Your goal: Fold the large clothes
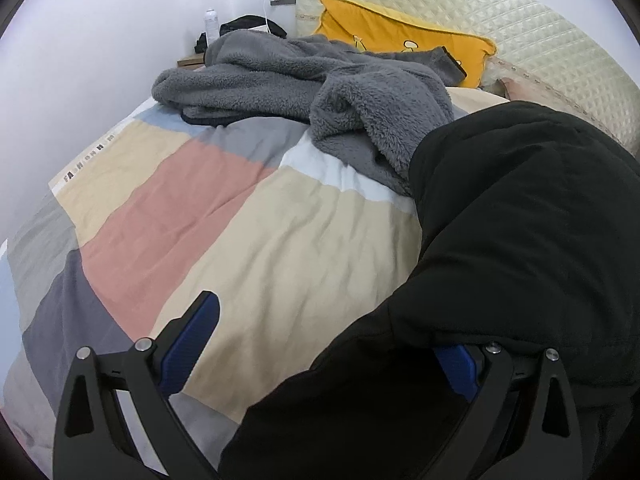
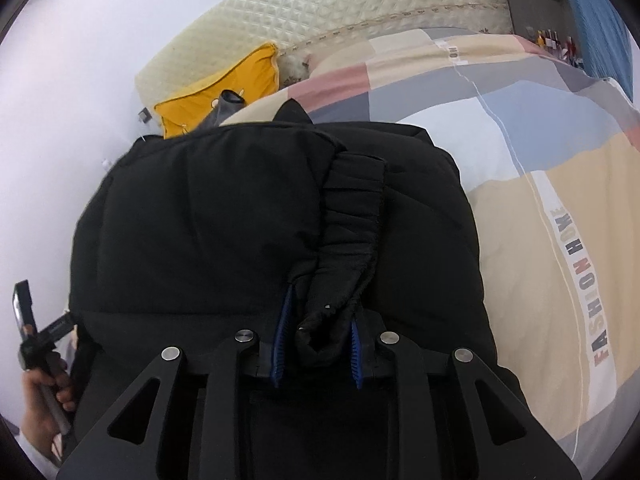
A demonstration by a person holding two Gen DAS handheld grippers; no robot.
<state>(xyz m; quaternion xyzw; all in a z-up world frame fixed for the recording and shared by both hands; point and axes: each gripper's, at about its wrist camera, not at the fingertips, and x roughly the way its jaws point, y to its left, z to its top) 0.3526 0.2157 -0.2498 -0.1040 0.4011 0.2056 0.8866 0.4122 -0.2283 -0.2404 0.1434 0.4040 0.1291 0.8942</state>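
Note:
A black padded jacket [image 2: 224, 220] lies bunched on the bed. Its sleeve with a gathered elastic cuff [image 2: 352, 208] runs over it toward the camera. My right gripper [image 2: 322, 308] is shut on the end of that cuff, with a blue pad pressing on each side. In the left wrist view the same jacket [image 1: 500, 240] fills the right side. My left gripper [image 1: 328, 332] stands open and wide; its left finger [image 1: 192, 340] is over the bed cover, and its right finger [image 1: 456, 368] is partly hidden under the jacket's edge.
The patchwork bed cover [image 1: 240, 220] spreads to the left. A grey fleece garment [image 1: 304, 80] lies heaped at the far end before a yellow pillow [image 1: 400, 36] and quilted headboard [image 1: 520, 32]. A bottle [image 1: 211, 24] stands by the wall. A hand [image 2: 40, 400] grips a handle at lower left.

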